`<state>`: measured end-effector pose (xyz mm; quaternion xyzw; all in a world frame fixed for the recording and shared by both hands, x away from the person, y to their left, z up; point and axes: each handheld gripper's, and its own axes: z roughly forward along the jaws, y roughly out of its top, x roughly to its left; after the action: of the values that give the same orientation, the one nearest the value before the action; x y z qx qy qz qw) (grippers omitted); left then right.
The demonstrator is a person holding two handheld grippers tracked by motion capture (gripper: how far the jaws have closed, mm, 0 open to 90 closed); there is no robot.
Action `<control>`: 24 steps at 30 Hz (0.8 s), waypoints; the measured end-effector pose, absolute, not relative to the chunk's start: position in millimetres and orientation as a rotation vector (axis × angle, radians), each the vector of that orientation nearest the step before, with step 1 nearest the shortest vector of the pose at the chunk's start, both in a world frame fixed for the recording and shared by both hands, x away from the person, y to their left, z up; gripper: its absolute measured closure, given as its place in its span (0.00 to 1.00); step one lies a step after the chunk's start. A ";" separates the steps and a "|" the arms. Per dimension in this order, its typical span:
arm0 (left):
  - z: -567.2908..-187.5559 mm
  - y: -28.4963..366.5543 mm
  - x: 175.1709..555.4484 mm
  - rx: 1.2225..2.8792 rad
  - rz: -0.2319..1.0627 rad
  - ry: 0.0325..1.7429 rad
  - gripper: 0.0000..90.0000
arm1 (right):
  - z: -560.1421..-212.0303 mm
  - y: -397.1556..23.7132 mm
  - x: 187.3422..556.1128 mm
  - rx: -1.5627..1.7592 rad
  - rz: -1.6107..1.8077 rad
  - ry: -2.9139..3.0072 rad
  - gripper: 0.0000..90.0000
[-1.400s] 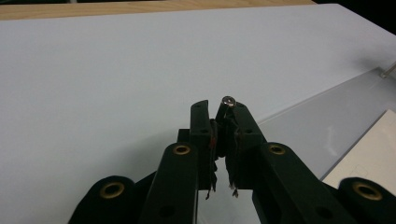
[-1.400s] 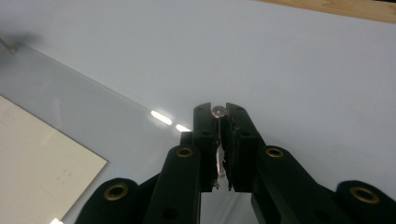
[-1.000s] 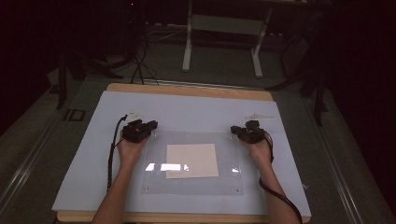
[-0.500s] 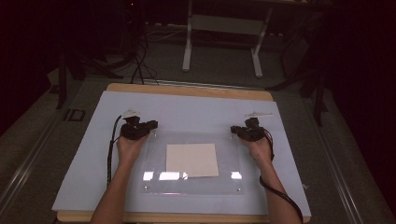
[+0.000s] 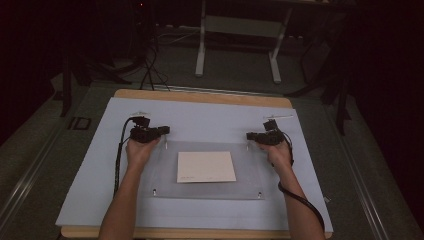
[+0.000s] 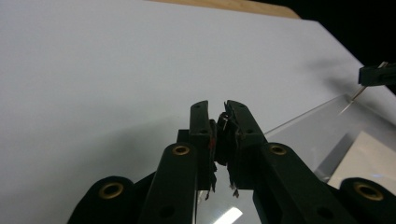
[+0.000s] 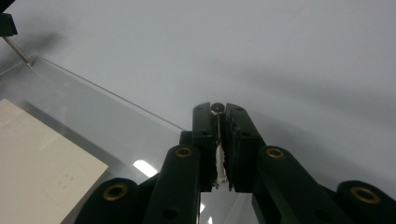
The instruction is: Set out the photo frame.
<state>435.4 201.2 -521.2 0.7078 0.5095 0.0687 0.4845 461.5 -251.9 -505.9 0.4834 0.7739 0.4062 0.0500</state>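
A clear acrylic plate [image 5: 165, 172] lies on the pale mat with a cream paper sheet [image 5: 206, 166] at its middle. My left gripper [image 5: 165, 130] hovers at the plate's far left corner. In the left gripper view the left gripper [image 6: 217, 109] is shut on a small metal pin [image 6: 224, 119], and its jaws have just tightened a little. My right gripper [image 5: 248, 135] sits at the far right corner. In its own view the right gripper [image 7: 217, 108] is shut on a thin round-headed pin [image 7: 215, 110]. The left gripper's pin tip [image 7: 19, 53] touches the plate's corner.
The mat [image 5: 210, 120] covers a wooden table [image 5: 200, 96]. Small fasteners mark the plate's near corners [image 5: 259, 194]. A metal stand [image 5: 235, 45] and cables [image 5: 150, 70] are on the floor behind. A cable [image 5: 119, 150] trails from the left gripper.
My left hand has drifted slightly toward the far side of the table with its pin. The right hand has barely moved. Plate and paper lie as before.
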 end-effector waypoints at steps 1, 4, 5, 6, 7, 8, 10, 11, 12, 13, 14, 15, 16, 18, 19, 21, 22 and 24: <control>-521.7 202.0 436.9 1.716 0.158 1.244 0.92 | -505.8 -251.8 463.1 1.477 1.236 2.358 0.93; -525.2 201.8 440.6 1.673 0.144 1.266 0.92 | -505.6 -251.0 467.3 1.495 1.231 2.354 0.94; -525.7 201.6 441.8 1.667 0.143 1.274 0.92 | -505.5 -250.7 468.5 1.506 1.229 2.351 0.94; -526.0 201.2 442.9 1.665 0.146 1.280 0.93 | -505.9 -250.5 469.9 1.514 1.233 2.347 0.94; -526.3 200.7 444.0 1.659 0.147 1.288 0.93 | -506.0 -250.1 471.2 1.526 1.230 2.342 0.94; -526.7 200.6 445.1 1.652 0.143 1.298 0.93 | -506.2 -249.4 472.4 1.534 1.230 2.336 0.94; -526.0 198.8 447.8 1.658 0.147 1.318 0.93 | -506.0 -248.4 473.4 1.538 1.223 2.332 0.94; -525.4 197.8 449.1 1.659 0.147 1.334 0.94 | -505.5 -246.8 474.5 1.556 1.209 2.321 0.94; -525.0 197.0 450.3 1.657 0.144 1.350 0.94 | -505.5 -246.7 474.7 1.556 1.204 2.319 0.93; -524.8 196.3 451.3 1.654 0.143 1.362 0.94 | -505.8 -246.9 475.2 1.570 1.202 2.306 0.88; -524.6 195.7 452.1 1.651 0.139 1.373 0.94 | -505.6 -247.8 475.4 1.584 1.188 2.296 0.85; -524.8 196.1 452.9 1.649 0.134 1.378 0.94 | -504.7 -247.7 474.5 1.586 1.169 2.288 0.83; -524.7 196.0 453.5 1.651 0.131 1.382 0.94 | -503.3 -247.5 472.7 1.562 1.147 2.287 0.81; -525.1 196.0 454.3 1.645 0.127 1.386 0.94 | -498.1 -247.9 467.5 1.528 1.121 2.280 0.78; -525.2 195.6 454.5 1.642 0.127 1.392 0.94 | -494.5 -249.1 464.7 1.516 1.122 2.272 0.78; -524.8 193.6 454.8 1.643 0.143 1.403 0.94 | -486.0 -251.9 458.8 1.493 1.141 2.273 0.75; -524.6 193.1 454.9 1.643 0.145 1.408 0.94 | -481.7 -253.3 455.7 1.480 1.165 2.270 0.74; -524.7 193.8 455.0 1.642 0.138 1.407 0.94 | -474.9 -254.0 449.6 1.466 1.197 2.280 0.73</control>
<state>455.0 193.8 -524.7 0.6695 0.5738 0.0565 0.4683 449.6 -254.0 -474.9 0.4928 0.7664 0.4023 0.0890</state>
